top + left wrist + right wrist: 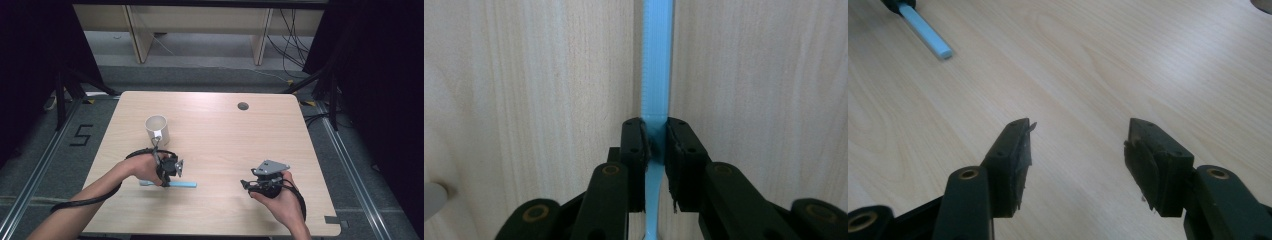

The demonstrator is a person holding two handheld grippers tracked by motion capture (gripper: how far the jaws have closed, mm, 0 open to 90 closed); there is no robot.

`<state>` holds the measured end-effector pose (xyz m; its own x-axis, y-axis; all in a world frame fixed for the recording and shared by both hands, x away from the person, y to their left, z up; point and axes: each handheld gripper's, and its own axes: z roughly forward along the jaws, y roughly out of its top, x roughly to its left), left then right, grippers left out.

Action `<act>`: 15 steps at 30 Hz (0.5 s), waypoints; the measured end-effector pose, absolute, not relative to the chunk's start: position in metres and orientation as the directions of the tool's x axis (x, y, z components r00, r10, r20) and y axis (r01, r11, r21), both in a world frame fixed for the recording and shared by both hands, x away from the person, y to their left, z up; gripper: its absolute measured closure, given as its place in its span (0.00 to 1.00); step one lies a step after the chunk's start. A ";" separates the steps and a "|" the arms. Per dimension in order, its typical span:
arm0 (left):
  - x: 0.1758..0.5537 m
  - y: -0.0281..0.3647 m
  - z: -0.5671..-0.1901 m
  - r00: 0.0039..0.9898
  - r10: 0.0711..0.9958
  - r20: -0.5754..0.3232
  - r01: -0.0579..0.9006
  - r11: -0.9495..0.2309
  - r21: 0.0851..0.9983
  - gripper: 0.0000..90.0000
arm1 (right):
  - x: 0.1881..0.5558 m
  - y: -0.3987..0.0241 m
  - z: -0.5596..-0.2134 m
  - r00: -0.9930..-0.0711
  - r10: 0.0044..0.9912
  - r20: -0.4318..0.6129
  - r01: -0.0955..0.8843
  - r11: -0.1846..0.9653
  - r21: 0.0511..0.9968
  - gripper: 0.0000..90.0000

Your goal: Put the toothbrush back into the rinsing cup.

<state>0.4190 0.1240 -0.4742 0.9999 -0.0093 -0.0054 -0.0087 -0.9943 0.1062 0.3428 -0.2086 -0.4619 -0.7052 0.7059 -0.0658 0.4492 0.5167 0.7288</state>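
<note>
Left gripper point(655, 145) clamped tight on blue toothbrush point(656, 75) lying on table point(225, 140); right gripper point(1078, 150) jaws wide apart, holding nothing.

Bare table point(225, 135) lies open between the left hand-held gripper point(169, 167) and the right hand-held gripper point(248, 184). At the left one's 12 o'clock a white cup point(157, 129) stands near; at 3 o'clock the blue stick point(182, 184) lies flat.

A smooth blue plastic toothbrush point(656, 75) (ribbed along one edge) lies on matt pale wood table point(225, 135).
</note>
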 end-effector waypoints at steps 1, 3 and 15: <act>0.419 0.124 -0.474 1.000 -0.009 -0.005 -0.009 -0.994 0.106 0.87 | 0.343 -0.209 -0.462 -0.705 0.706 -0.066 0.449 0.517 0.729 0.49; 0.417 0.123 -0.471 1.000 -0.020 -0.002 -0.019 -0.994 0.110 0.87 | 0.343 -0.203 -0.462 -0.718 0.694 -0.055 0.444 0.517 0.732 0.49; 0.394 0.105 -0.452 0.995 -0.103 -0.005 -0.101 -0.983 0.154 0.87 | 0.344 -0.145 -0.462 -0.889 0.457 -0.032 0.289 0.614 0.735 0.49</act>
<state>0.3943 0.1048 -0.4518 0.9946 -0.1033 -0.0045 -0.1014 -0.9829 0.1535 0.3440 -0.1449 -0.4624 -0.8890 0.4569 -0.0316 0.2892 0.6136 0.7347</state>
